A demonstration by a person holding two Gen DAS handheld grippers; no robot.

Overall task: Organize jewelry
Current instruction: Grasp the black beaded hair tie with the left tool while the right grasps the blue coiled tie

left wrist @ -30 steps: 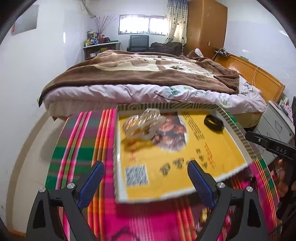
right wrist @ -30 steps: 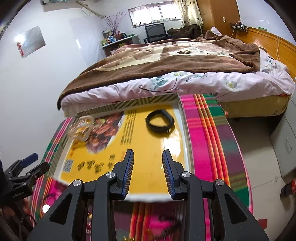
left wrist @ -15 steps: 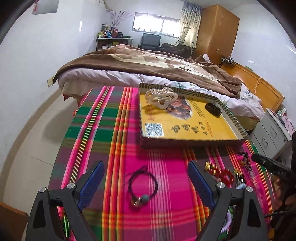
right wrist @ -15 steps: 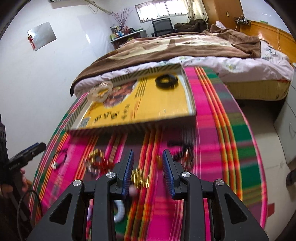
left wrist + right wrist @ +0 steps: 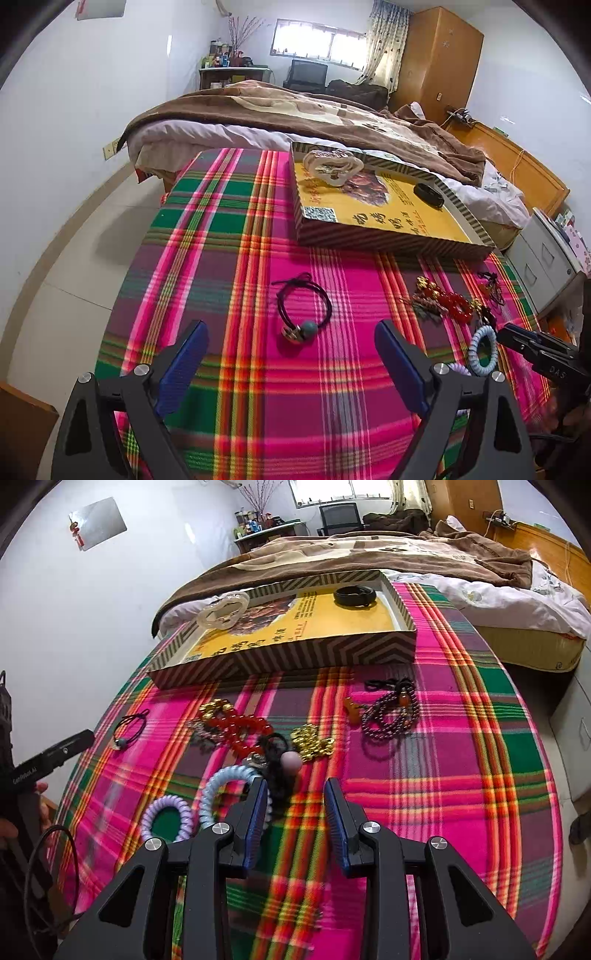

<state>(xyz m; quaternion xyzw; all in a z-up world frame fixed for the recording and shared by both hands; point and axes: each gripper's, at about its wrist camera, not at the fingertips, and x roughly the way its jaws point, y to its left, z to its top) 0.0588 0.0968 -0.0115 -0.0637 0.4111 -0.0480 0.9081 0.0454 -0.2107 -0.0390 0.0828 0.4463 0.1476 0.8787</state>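
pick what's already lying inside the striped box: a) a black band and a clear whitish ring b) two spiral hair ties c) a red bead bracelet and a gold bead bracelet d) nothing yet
a: inside the striped box, a black band lies near the far right corner and a clear whitish ring near the far left, while the beads and spiral ties lie out on the plaid cloth.

Left gripper [image 5: 291, 356] wide open; right gripper [image 5: 296, 814] narrowly parted, both empty.
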